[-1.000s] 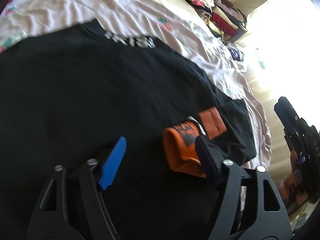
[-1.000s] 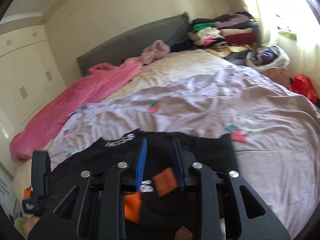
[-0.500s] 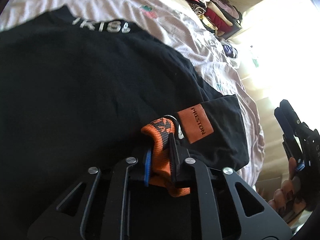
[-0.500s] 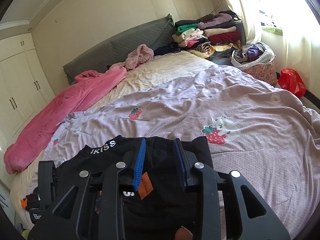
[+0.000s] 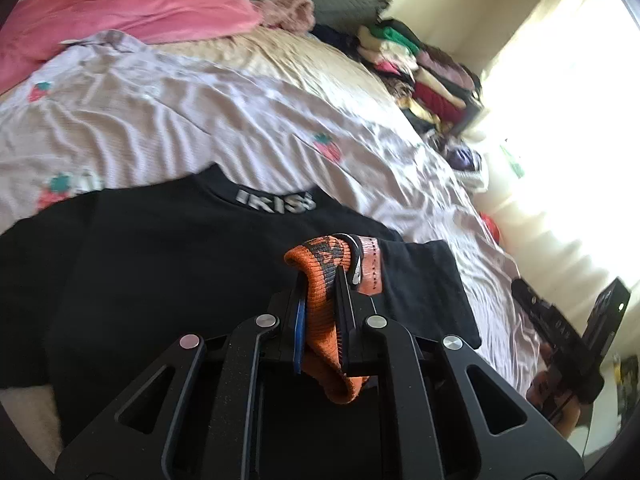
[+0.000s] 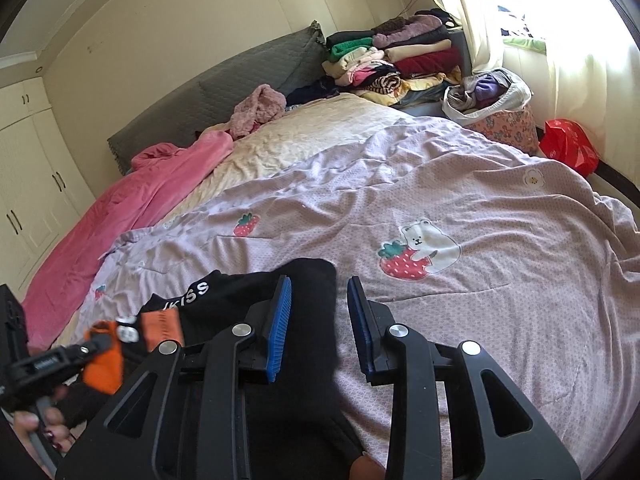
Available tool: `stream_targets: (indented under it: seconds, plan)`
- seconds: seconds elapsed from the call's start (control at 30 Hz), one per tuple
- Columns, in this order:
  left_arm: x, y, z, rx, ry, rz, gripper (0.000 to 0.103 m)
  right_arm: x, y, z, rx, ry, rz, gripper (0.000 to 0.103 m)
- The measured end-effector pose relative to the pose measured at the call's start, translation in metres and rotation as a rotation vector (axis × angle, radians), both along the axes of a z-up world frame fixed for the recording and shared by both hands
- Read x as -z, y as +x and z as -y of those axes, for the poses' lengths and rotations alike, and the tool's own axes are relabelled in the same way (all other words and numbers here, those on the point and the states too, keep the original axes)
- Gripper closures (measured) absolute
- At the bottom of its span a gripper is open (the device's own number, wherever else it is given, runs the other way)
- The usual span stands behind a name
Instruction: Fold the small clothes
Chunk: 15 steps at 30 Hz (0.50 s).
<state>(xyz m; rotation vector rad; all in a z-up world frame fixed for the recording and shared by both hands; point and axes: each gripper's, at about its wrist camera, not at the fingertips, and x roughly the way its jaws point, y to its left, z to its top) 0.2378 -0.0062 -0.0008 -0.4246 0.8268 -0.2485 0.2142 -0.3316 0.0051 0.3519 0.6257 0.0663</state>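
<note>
A black top [image 5: 160, 280] with a white-lettered collar lies on the lilac bedspread [image 5: 200, 120]. My left gripper [image 5: 320, 300] is shut on the top's orange knit cuff [image 5: 320, 320], lifted off the cloth; an orange leather patch [image 5: 370, 268] hangs beside it. In the right wrist view, the black top [image 6: 308, 300] runs between and under my right gripper [image 6: 318, 324], whose blue pads stand apart, open. The left gripper [image 6: 60, 360] with the orange cuff [image 6: 104, 360] shows at lower left there.
A pink blanket [image 6: 140, 208] lies along the far left of the bed. Stacked folded clothes [image 6: 392, 56] sit by the grey headboard [image 6: 240, 80]. A bag of clothes [image 6: 492, 96] and a red bag [image 6: 568, 148] stand by the window.
My left gripper closed on the orange cuff and lifted it. My right gripper opened wider and moved right, over the black top's edge.
</note>
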Motion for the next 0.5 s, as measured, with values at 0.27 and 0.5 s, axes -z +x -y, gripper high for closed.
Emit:
stream_targets:
  seconds: [0.27, 0.5]
  plan:
    - [-0.007, -0.006, -0.036, -0.079, -0.002, 0.019, 0.097, 0.003, 0.002, -0.002, -0.007, -0.004, -0.008, 0.074]
    - [-0.003, -0.008, -0.052, -0.103, 0.003, 0.004, 0.097, 0.006, 0.004, -0.008, -0.023, -0.027, -0.014, 0.074]
